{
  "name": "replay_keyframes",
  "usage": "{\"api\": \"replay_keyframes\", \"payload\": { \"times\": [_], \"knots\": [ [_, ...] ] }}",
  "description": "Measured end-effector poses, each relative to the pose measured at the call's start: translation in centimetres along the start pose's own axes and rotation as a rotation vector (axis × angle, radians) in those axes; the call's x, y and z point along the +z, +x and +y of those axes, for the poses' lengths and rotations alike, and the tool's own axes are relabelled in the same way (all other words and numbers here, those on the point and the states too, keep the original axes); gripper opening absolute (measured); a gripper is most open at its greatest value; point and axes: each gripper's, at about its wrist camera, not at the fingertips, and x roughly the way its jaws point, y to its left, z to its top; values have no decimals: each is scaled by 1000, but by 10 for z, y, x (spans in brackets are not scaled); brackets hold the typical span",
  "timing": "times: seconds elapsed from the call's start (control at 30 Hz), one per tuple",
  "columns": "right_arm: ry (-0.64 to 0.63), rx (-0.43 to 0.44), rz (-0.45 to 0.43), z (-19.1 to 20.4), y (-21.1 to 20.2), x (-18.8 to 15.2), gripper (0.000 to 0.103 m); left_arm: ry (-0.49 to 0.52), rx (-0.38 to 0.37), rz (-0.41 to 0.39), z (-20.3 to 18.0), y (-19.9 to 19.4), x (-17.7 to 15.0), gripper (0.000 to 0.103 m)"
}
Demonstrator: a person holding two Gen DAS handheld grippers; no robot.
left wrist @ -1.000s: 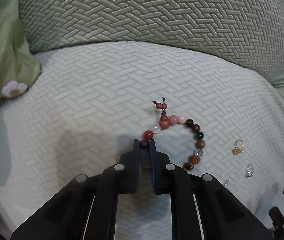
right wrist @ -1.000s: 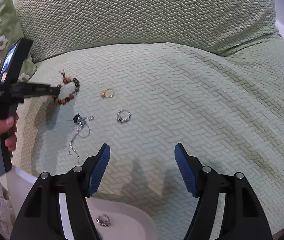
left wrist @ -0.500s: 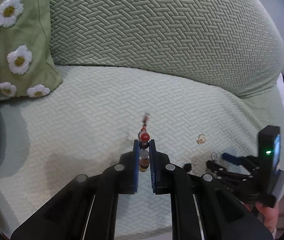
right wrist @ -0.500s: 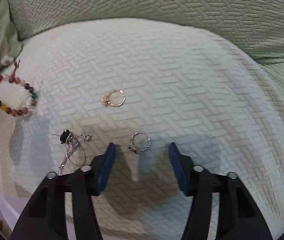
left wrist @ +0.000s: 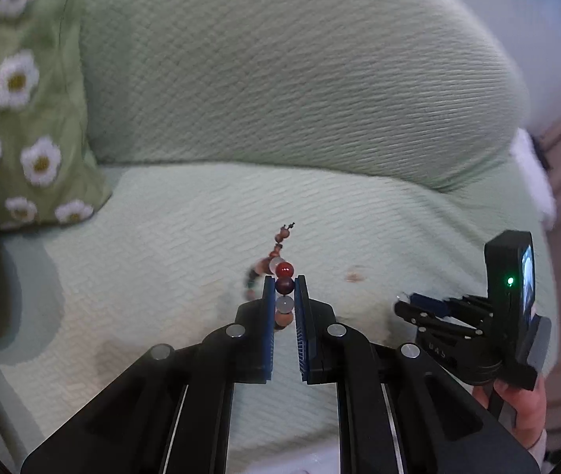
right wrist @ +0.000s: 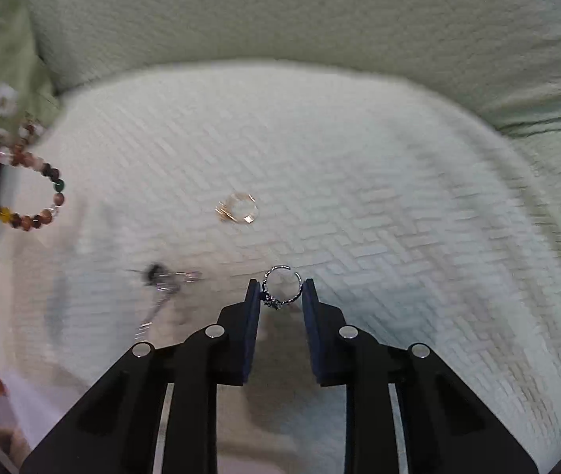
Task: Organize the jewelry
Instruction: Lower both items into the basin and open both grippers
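Holding the bead bracelet point(left wrist: 284, 285) clamped in my left gripper point(left wrist: 284, 296). My right gripper point(right wrist: 281, 296) pinches the silver ring point(right wrist: 282, 286). Gold ring point(right wrist: 237, 208) beyond it and necklace point(right wrist: 162, 278) beside it remain.

A pale green sofa seat cushion point(right wrist: 359, 181) with a woven pattern. On it lie a gold ring point(right wrist: 237, 207), ahead of the right fingertips, and a blurred silver necklace point(right wrist: 164, 282), just left of those fingertips.
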Motion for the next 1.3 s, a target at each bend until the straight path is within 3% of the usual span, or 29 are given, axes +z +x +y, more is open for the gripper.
{"api": "replay_keyframes", "payload": {
  "times": [0.13,0.2,0.33,0.5,0.67,0.87,1.0,1.1,1.2,1.23,1.3],
  "knots": [
    [-60,56,-109,12,-73,-37,18,86,-42,-63,-34,-47,-29,9],
    [-85,72,-121,16,-91,-63,18,121,-58,-75,-47,-63,-49,9],
    [-105,81,-76,23,-87,-119,18,153,-98,-39,-62,-69,-97,9],
    [-132,83,32,35,-52,-176,18,176,-99,75,-67,-45,-162,9],
    [-154,57,98,47,-24,-198,18,139,-39,156,-51,-18,-203,9],
    [-178,17,122,56,-15,-204,19,129,26,175,-38,-18,-218,10],
    [-162,45,114,58,-20,-203,31,108,28,170,-32,-24,-219,13],
    [-142,55,73,54,-33,-204,32,97,38,141,-28,-36,-216,22],
    [-89,98,10,40,-59,-199,34,84,46,88,-26,-52,-205,48],
    [-74,100,-14,34,-67,-195,37,88,58,64,-27,-57,-199,57],
    [-60,74,-66,27,-81,-180,56,102,87,30,-29,-64,-182,62]
  ]
}}
